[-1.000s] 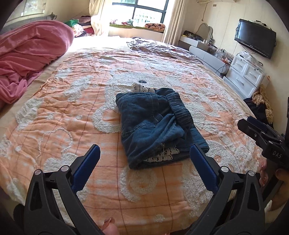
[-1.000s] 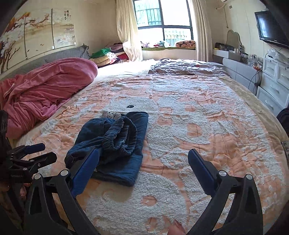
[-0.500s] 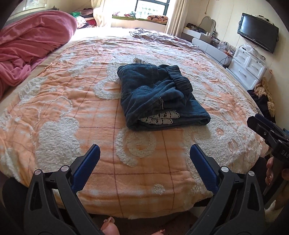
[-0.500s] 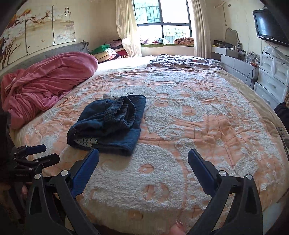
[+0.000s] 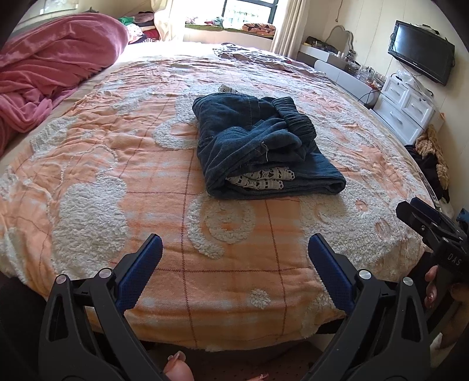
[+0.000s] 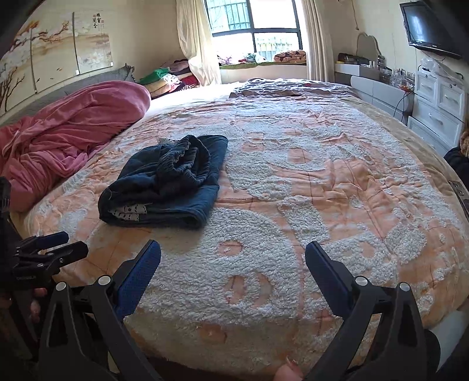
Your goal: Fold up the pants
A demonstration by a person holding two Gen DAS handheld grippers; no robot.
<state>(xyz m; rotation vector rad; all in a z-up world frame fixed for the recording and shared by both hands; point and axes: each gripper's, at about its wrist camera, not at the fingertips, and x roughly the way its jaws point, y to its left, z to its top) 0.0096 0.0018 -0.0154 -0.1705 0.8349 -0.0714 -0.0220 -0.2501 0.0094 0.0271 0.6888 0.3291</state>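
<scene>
While the folded pants [image 5: 263,146] lay in a bundle on the bed [image 5: 88,181], left of its middle in the right wrist view, both grippers hung near the bed's near edge. Left gripper [image 5: 234,258] jaws were wide apart, holding nothing. Right gripper [image 6: 233,260] jaws were equally wide, empty. Pink blanket [image 6: 73,129] lay well apart from the pants.

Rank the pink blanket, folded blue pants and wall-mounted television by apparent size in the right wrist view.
1. Crumpled pink blanket, largest.
2. Folded dark-blue denim pants.
3. Black wall-mounted television, smallest, though it is farther away and cut by the frame edge.
</scene>
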